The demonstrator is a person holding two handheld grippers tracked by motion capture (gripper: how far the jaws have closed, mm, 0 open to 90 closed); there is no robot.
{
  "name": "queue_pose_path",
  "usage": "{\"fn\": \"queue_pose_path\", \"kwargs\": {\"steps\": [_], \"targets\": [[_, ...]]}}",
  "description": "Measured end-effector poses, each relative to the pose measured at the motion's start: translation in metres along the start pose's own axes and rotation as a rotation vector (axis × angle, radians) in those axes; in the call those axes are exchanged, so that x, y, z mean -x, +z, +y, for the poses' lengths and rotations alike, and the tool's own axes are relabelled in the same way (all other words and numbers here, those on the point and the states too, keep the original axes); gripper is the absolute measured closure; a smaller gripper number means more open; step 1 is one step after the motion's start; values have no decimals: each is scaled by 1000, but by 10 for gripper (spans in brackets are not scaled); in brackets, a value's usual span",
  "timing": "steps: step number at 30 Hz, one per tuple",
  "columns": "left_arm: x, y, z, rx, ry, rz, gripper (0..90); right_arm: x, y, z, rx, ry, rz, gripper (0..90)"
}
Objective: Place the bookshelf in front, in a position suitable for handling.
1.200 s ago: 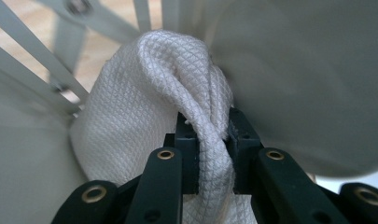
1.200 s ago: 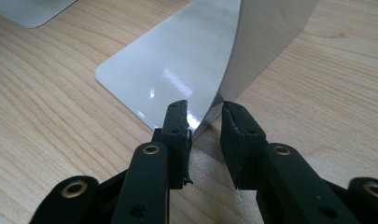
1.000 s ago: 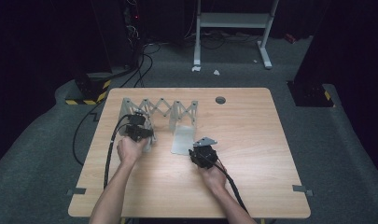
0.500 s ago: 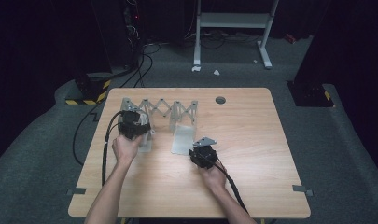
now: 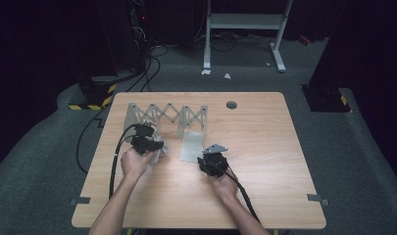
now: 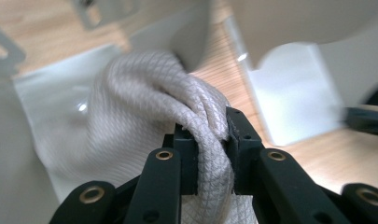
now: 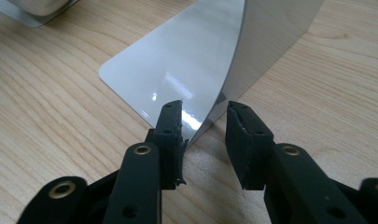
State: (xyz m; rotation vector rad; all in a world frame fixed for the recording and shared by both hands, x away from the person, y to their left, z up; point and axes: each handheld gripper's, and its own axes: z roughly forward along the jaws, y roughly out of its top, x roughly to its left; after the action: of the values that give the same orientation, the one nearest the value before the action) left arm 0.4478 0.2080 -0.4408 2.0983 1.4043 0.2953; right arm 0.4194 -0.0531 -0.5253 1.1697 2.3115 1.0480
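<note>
Pale, off-white cloth (image 6: 144,107) with a fine diamond-quilted weave, bunched into a thick rolled fold. Pinched right between the 2 black jaws of the left gripper (image 6: 206,140), fold squeezed tight and bulging out above the tips, rest of it spilling off to the left and down behind the jaws. Sitting on a glossy white sheet base (image 6: 51,88), with an upright white panel (image 6: 196,32) just behind. From the high view, same bundle (image 5: 159,152) at the left-centre of the wooden table (image 5: 264,147), tucked just in front of the left end of the grey accordion-style rack (image 5: 167,115), touching the left gripper (image 5: 148,142).

Right gripper (image 7: 204,122) with jaws spread apart, nothing clamped. Bottom corner of a shiny grey L-shaped metal plate (image 7: 186,65) poking into the gap, close against the left jaw, clear of the right one. Flat part lying on the wood, upright part rising behind. In the high view, right gripper (image 5: 211,160) just in front of that plate (image 5: 192,144), near the table's middle.
</note>
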Motion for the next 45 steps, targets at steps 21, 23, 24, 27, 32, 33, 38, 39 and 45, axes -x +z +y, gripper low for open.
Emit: {"fn": "queue_pose_path", "kwargs": {"steps": [21,23,24,27,32,33,38,39,45], "targets": [[42,-37,76,65,134,-19,766,3,0,0,0,24,4,487],[40,-35,87,76,126,-11,765,3,0,0,-1,30,5,486],[38,-34,92,81,120,-7,765,3,0,0,-1,30,6,486],[30,-30,101,98,77,-28,763,3,0,0,-1,31,6,485],[20,-19,106,101,8,-66,763,4,0,0,1,26,6,485],[19,-16,107,96,8,-64,763,3,0,0,1,26,6,485],[20,-2,109,59,22,-32,766,3,0,0,1,23,3,485],[21,2,108,44,33,-20,766,3,0,0,0,23,2,485],[23,17,102,12,47,4,767,3,0,0,-1,24,2,483]]}}
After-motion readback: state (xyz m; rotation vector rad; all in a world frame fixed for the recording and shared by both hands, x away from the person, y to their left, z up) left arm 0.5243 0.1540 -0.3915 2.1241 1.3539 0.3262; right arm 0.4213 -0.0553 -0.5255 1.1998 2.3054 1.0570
